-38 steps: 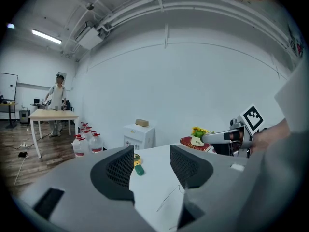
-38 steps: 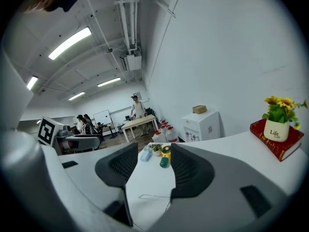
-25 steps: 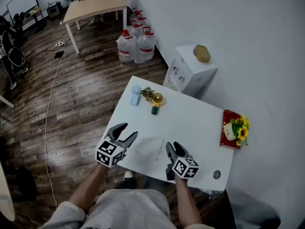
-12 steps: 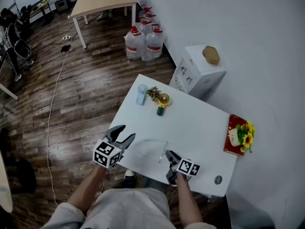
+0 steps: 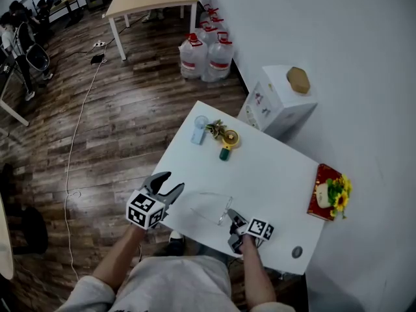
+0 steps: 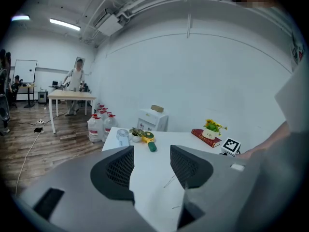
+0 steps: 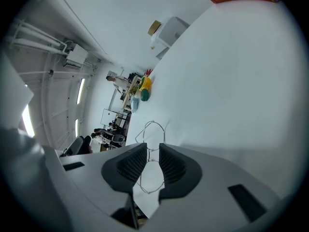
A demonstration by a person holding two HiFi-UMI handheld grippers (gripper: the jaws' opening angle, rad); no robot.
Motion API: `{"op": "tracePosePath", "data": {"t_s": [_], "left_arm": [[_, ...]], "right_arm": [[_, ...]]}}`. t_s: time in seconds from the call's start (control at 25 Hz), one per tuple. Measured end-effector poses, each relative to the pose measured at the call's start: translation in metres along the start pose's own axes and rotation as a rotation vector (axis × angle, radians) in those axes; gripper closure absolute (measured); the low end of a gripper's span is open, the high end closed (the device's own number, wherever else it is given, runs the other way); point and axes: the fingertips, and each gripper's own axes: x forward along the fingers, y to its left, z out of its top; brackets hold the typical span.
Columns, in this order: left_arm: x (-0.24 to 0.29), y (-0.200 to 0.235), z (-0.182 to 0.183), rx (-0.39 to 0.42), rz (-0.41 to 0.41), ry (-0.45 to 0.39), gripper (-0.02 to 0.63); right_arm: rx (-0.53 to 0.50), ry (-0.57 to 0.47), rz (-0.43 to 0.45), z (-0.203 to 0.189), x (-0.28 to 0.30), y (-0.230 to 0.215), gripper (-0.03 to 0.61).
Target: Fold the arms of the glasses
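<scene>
Lower middle of the head view: the glasses (image 5: pixel 209 208) lie on the white surface (image 5: pixel 279 174), near its front edge. Our right hand-held gripper (image 7: pixel 153 161) has just been closing. Its jaws are narrow now, the bridge between them, pads not yet pinching. Our left hand-held gripper (image 6: pixel 152 166) hangs at lower left, jaws spread wide, empty.

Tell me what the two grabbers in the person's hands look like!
Both the left gripper and right gripper are grey, with two curved jaws like claws. Dark, net-patterned pads line the inside. Each carries a cube with black-and-white square markers. The forearms are bare.
</scene>
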Motion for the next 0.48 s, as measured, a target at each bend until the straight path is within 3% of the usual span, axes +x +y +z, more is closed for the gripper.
{"op": "tracePosePath", "data": {"t_s": [0.32,0.48], "left_arm": [[0.003,0.005,-0.005,-0.017,0.007,0.009,0.397],[0.002,0.006,-0.007,-0.020,0.009,0.009,0.397]], "right_arm": [[0.068,0.061,0.027,-0.011,0.010,0.000,0.509],[0.087,0.057,0.054,-0.010,0.012,0.003,0.545]]}}
